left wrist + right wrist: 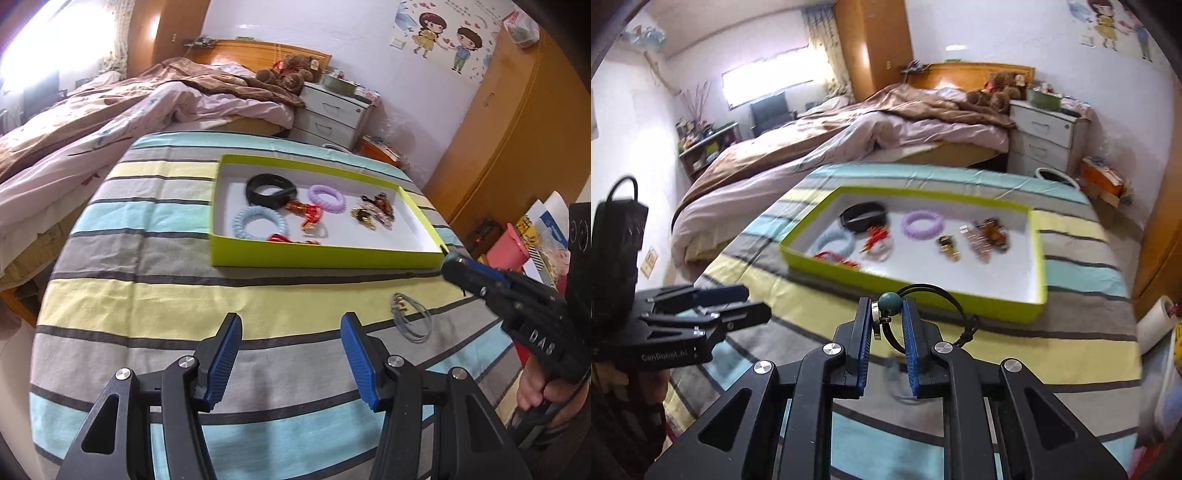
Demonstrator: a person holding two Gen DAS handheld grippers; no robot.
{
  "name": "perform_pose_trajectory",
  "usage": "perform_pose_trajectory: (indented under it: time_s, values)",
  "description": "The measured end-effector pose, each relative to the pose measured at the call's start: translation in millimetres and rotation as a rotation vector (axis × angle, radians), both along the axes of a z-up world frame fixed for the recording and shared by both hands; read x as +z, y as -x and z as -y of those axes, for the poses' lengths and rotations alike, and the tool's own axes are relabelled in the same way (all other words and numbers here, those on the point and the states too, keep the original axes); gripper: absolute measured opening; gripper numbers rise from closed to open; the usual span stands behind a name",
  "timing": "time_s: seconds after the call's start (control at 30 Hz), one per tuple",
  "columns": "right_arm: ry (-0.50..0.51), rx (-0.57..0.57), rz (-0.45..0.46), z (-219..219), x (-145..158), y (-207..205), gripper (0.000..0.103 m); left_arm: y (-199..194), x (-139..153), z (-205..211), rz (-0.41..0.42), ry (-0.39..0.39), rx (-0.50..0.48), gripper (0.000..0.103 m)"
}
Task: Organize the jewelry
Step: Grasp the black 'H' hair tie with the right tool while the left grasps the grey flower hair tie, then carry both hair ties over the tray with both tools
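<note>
My right gripper (888, 314) pinches a black cord bracelet (938, 295) by its teal bead (888, 300), above the striped cloth (147, 295). My left gripper (291, 328) hangs spread wide, a grey cord (412, 317) just right of it. Beyond sits the green tray (325, 254) of bracelets.

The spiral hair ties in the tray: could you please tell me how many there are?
2. The light blue spiral tie lies near the front-left of the green tray; the purple spiral tie lies toward the middle-back. Others may be hidden under the clutter.
</note>
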State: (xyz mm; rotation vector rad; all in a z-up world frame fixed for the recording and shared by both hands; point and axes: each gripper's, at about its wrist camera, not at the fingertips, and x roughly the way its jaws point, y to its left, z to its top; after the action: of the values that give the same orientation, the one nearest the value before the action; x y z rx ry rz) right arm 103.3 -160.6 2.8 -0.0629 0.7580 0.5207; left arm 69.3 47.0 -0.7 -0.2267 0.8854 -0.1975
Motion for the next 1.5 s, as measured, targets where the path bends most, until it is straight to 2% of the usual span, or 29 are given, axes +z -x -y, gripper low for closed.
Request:
perform_pose_trajectory:
  time_s: [0.27,0.5,0.87,0.93,1.07,1.13,1.5]
  values:
    - [0.004,-0.077,-0.011,35,-3,-3,0.017,-16,-5,44,-0.017,0.026,-0.117,0.055]
    - [-0.012,-0.096,-0.033,53,-14,-3,0.017,-31,-12,90,-0.033,0.000,-0.207,0.055]
    - [-0.024,-0.106,-0.039,67,-17,-3,0.017,-48,-30,122,-0.066,-0.148,-0.205,0.055]
    - [-0.025,-0.106,-0.036,68,-17,-2,0.017,-48,-29,125,-0.058,-0.162,-0.203,0.043]
    - [-0.026,-0.105,-0.035,68,-16,-2,0.017,-48,-29,126,-0.056,-0.178,-0.213,0.029]
    - [-0.024,-0.102,-0.034,67,-16,-2,0.017,-48,-29,125,-0.057,-0.174,-0.213,0.017]
    - [-0.023,-0.106,-0.036,65,-16,-2,0.017,-43,-19,119,-0.026,-0.152,-0.214,0.017]
